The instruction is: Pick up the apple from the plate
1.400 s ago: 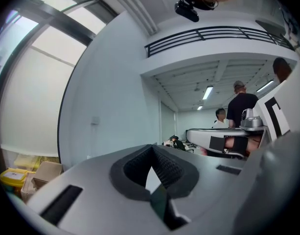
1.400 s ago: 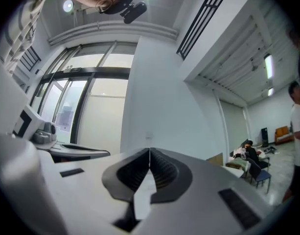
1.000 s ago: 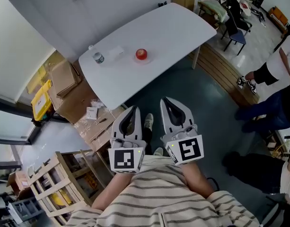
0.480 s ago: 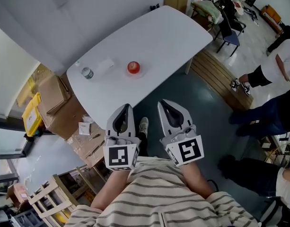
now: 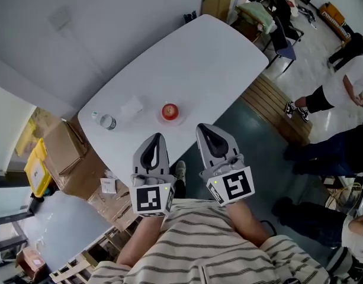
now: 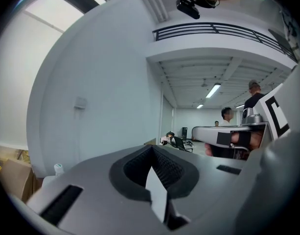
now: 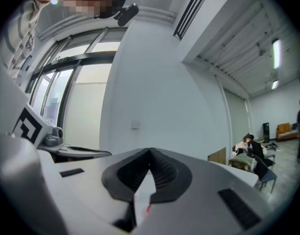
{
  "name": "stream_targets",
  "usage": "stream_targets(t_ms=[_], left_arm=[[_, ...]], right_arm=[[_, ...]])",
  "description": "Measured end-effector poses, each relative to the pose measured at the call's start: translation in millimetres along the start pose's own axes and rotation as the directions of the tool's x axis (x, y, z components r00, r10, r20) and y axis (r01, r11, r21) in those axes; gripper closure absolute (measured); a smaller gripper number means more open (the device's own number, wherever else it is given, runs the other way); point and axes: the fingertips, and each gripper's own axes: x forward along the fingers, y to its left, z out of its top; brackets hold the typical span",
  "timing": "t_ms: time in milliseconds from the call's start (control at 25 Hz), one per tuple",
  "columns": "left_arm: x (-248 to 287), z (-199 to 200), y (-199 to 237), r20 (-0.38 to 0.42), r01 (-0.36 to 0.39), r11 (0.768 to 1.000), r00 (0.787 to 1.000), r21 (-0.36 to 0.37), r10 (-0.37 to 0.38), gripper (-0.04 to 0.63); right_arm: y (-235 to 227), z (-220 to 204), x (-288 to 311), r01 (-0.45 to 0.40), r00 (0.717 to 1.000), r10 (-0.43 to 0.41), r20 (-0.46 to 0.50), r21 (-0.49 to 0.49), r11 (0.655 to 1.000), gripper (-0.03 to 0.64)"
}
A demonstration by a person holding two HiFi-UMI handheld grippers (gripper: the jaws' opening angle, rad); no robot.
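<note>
A red apple (image 5: 170, 110) sits on a small clear plate (image 5: 170, 120) on the white table (image 5: 199, 64), near the table's front edge. My left gripper (image 5: 155, 136) and right gripper (image 5: 206, 128) are side by side in front of that edge, short of the apple, both pointing level towards the table. Both are shut with nothing between the jaws. In the left gripper view the left gripper (image 6: 152, 149) has its jaws meeting at the tip. In the right gripper view the right gripper (image 7: 150, 152) is also shut, and a red sliver of the apple (image 7: 146, 209) shows through the slit below.
A water bottle (image 5: 104, 121) and a white paper (image 5: 132, 107) lie on the table left of the apple. Cardboard boxes (image 5: 66, 152) stand on the floor to the left. A wooden platform (image 5: 276, 108), a chair (image 5: 285, 37) and standing people (image 5: 332, 93) are to the right.
Both grippers have moved forward together towards the table. The table edge and the apple now lie much closer to the jaw tips. Both grippers stayed shut.
</note>
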Motion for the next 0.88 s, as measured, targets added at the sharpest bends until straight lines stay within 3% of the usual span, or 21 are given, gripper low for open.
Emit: stream_targets(t_ms=[400,640,880], left_arm=[[51.3,8.9,44.2,-0.003,-0.008,1.000,1.000,-0.025,0.008,0.592],[55.0,9.2,38.4,-0.060,0.003,1.000,0.998,-0.008,-0.003,0.592],[66.9,8.7,31.4,-0.029,-0.010,1.000,1.000,0.019,0.011,0.592]], right_arm=[[-14.5,15.2,66.7,0.005,1.000,-0.005,0.015,0.004,1.000,0.604],[-21.6,16.4,74.3,-0.021,1.000,0.021,0.018,0.029,0.999,0.603],[-33.6,15.2,76.9,-0.047,0.999,0.046,0.026,0.043,0.998,0.604]])
